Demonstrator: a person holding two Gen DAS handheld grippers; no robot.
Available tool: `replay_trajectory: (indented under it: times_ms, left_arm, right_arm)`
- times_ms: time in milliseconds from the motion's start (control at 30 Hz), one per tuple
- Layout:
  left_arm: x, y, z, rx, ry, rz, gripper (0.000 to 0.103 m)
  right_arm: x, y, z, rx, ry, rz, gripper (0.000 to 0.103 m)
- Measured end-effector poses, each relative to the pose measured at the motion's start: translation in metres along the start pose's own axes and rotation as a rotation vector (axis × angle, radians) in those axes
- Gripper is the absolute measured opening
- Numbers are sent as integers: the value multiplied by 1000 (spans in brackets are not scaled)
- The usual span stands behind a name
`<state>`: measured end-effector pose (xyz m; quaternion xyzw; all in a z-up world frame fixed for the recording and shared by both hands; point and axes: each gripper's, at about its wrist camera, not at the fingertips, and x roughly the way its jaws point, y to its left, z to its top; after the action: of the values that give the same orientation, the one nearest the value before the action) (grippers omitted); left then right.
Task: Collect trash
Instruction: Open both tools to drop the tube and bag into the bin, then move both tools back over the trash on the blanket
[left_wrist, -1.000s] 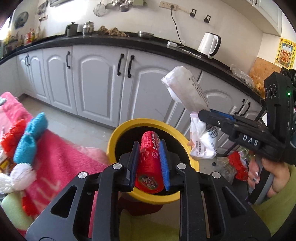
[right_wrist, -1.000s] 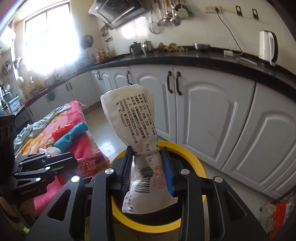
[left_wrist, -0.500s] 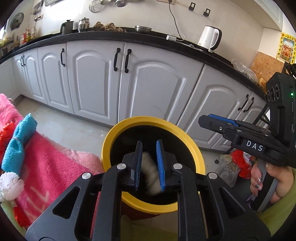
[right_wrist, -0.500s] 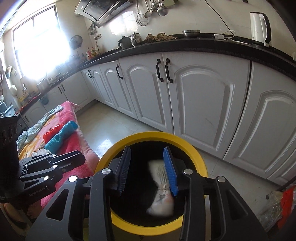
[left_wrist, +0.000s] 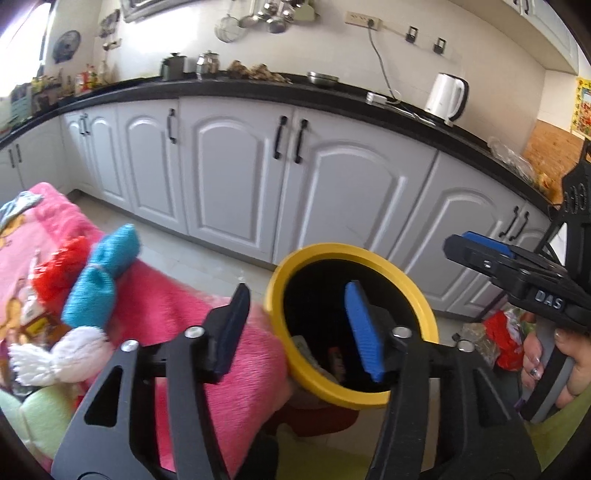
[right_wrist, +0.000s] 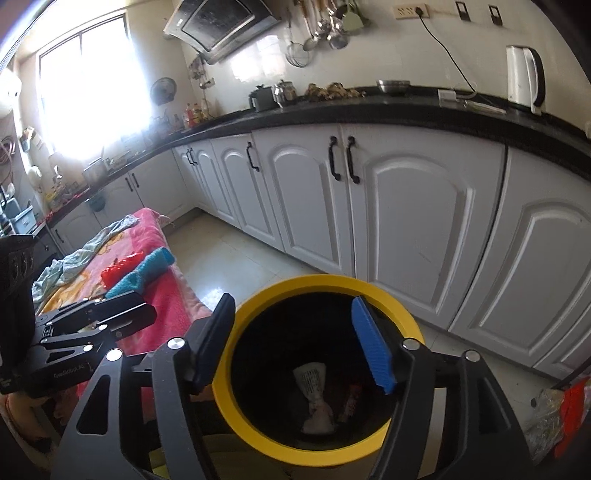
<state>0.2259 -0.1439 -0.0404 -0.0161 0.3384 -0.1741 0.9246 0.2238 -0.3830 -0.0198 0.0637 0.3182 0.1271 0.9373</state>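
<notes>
Holding nothing in the left gripper (left_wrist: 297, 295): jaws well apart, just been opening, only the blanket (left_wrist: 177, 306) edge and bin (left_wrist: 275, 291) rim seen through the gap. Same for the right gripper (right_wrist: 291, 306): spread wide, also just been opening, nothing between the pads, hanging right over the bin mouth.

Dropped and done with: a white packet (right_wrist: 314, 391) lying at the bottom of the bin, long axis running near to far, with a red wrapper (right_wrist: 351, 400) just right of it, also pointing near to far.

Looking for the next piece, probably left rather than right. Pointing left of the bin already with the left gripper, toward the blanket. Beyond the blue roll (left_wrist: 98, 280), red roll (left_wrist: 61, 266) and white tuft (left_wrist: 55, 354), at the far left edge, a small printed packet (left_wrist: 31, 317), half hidden behind the tuft; cannot tell whether trash. If so, far nearer the left gripper, and well apart from the right.

Also some red and clear bags (left_wrist: 498, 338) on the floor right of the bin, below the right gripper; cannot tell whether these count.

Best reached by swinging left and low, clear of the rolls.
</notes>
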Motion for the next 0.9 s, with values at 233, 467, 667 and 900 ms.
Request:
replay_trajectory:
  times_ms: [233, 467, 667, 900]
  left_arm:
    - [-31, 30, -1, -45, -41, 64, 76]
    - [-62, 59, -7, -92, -88, 102, 89]
    - [-87, 84, -11, -126, -126, 150, 92]
    - [-111, 120, -16, -194, -155, 207, 92]
  right_arm:
    - [-14, 37, 5, -61, -59, 28, 82]
    - [-25, 71, 7, -115, -108, 61, 88]
    - [-28, 97, 7, -147, -122, 97, 90]
    - [-24, 126, 7, -189, -105, 141, 91]
